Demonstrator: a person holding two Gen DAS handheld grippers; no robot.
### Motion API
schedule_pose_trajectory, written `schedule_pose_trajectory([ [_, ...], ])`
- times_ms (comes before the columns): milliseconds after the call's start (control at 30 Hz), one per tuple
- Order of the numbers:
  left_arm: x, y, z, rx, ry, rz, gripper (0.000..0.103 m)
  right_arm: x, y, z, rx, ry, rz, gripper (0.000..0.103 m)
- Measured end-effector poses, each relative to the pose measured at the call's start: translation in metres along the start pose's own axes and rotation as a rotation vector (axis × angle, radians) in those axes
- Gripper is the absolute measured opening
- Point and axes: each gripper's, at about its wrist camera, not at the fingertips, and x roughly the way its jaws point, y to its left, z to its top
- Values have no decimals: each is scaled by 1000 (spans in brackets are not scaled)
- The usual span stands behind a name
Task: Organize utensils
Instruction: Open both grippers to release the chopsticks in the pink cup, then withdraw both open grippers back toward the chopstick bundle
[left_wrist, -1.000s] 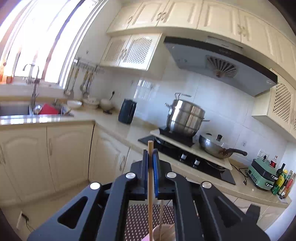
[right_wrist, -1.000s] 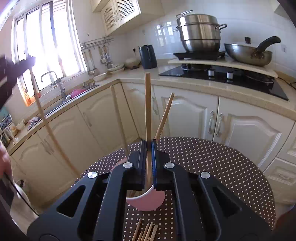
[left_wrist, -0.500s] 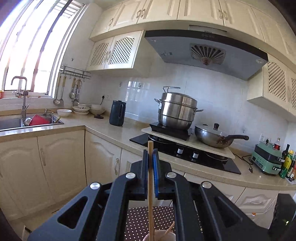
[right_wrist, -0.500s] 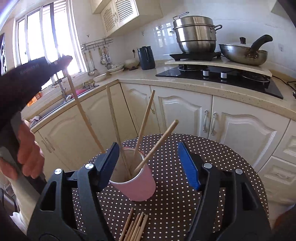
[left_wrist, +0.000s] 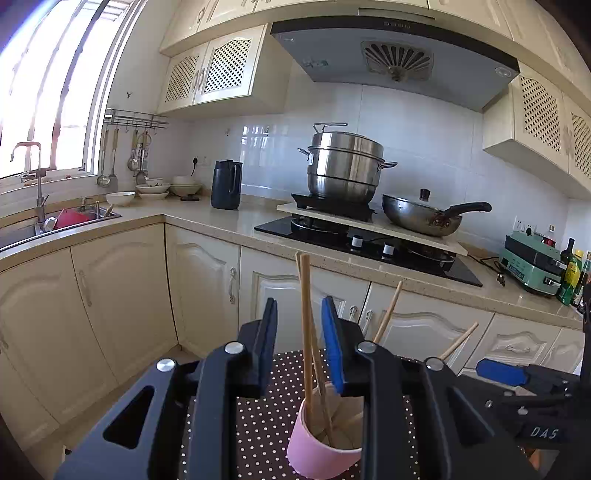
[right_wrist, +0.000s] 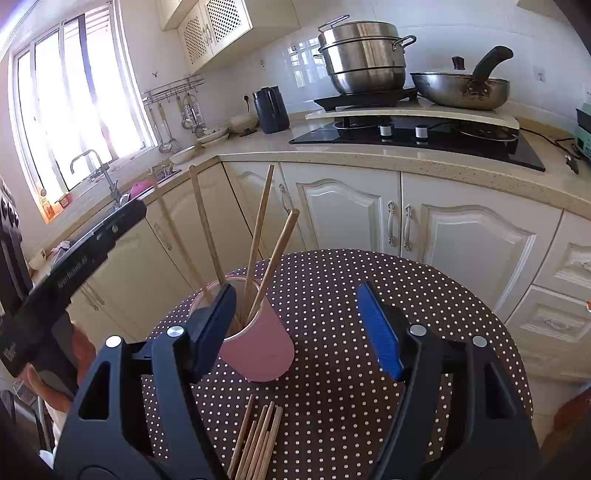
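Note:
A pink cup (right_wrist: 258, 347) stands on the round dotted table (right_wrist: 369, 280) and holds several wooden chopsticks (right_wrist: 258, 236). It also shows in the left wrist view (left_wrist: 317, 450) with chopsticks (left_wrist: 306, 332) standing in it. My left gripper (left_wrist: 299, 339) is open above the cup, with a chopstick standing free between its jaws. My right gripper (right_wrist: 295, 325) is open and empty, just in front of the cup. A bundle of loose chopsticks (right_wrist: 258, 439) lies on the table under it.
Kitchen counter behind the table with a hob (right_wrist: 417, 136), steel steamer pot (right_wrist: 364, 55) and wok (right_wrist: 461, 88). Black kettle (right_wrist: 271, 110) and sink (left_wrist: 55, 225) to the left. White cabinet doors (right_wrist: 343, 214) close behind the table.
My left gripper has opened and let go of its chopstick, which now stands in the cup. My right gripper opened earlier, dropped its chopstick in the cup and stays open.

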Motion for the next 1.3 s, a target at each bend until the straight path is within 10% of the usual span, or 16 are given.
schedule_pose_trajectory([
  [833, -86, -16, -51, 35, 40, 31, 52, -66, 13, -46, -32, -4, -81, 94],
  [1300, -87, 6, -126, -46, 256, 34, 57, -31, 20, -120, -45, 198, -99, 94],
])
